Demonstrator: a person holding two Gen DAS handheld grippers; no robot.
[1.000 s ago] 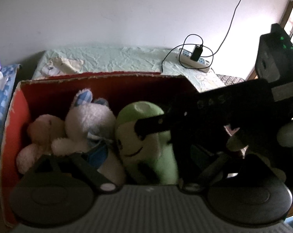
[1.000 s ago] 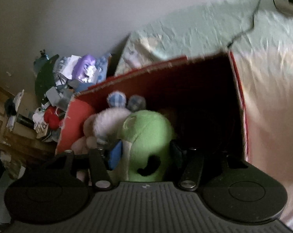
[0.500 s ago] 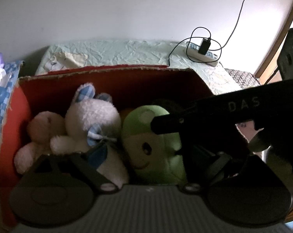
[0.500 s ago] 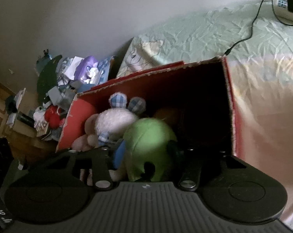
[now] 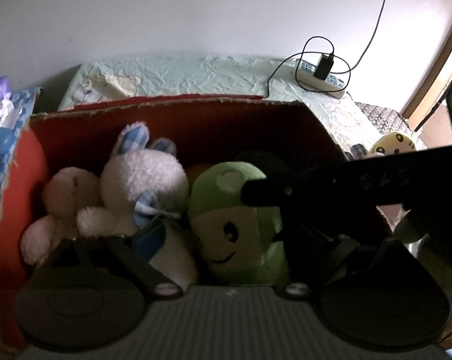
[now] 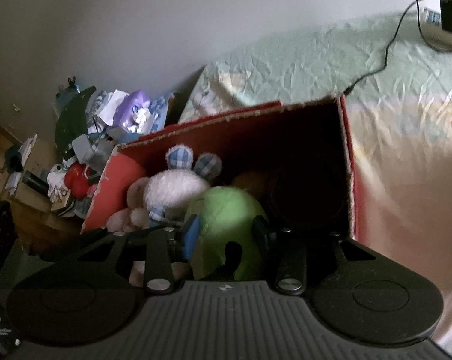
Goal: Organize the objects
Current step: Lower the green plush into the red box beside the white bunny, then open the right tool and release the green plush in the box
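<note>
Right wrist view: my right hand-held gripper [image 6: 226, 234] is clamped on the green plush toy [image 6: 226, 210], one blue-padded finger [image 6: 191, 234] pressed against its side at 9 o'clock and the dark finger against its side at 3 o'clock. The toy sits inside the red cardboard box [image 6: 350, 180], at the near edge of the box. Just beside it, toward 10 o'clock, lies the white bunny with blue checked ears [image 6: 178, 189], and a pale pink plush [image 6: 121, 219] is tucked against the bunny at 8 o'clock. The box stands on a bed with a pale green cover [image 6: 316, 69]. A power strip with a plugged-in charger [image 6: 447, 21] lies at 1 o'clock on the bed. A heap of clutter [image 6: 106, 129] sits beyond the box at 10 o'clock.

From the left wrist view, my left hand-held gripper [image 5: 226, 240] hovers spread wide above the box, its fingers apart and holding nothing; the bunny [image 5: 145, 183] and the green toy [image 5: 235, 228] lie between and beyond them. My right tool reaches in from 3 o'clock as a dark bar [image 5: 331, 186] against the top of the green toy. A yellow plush face [image 5: 395, 145] shows outside the box at 2 o'clock.
</note>
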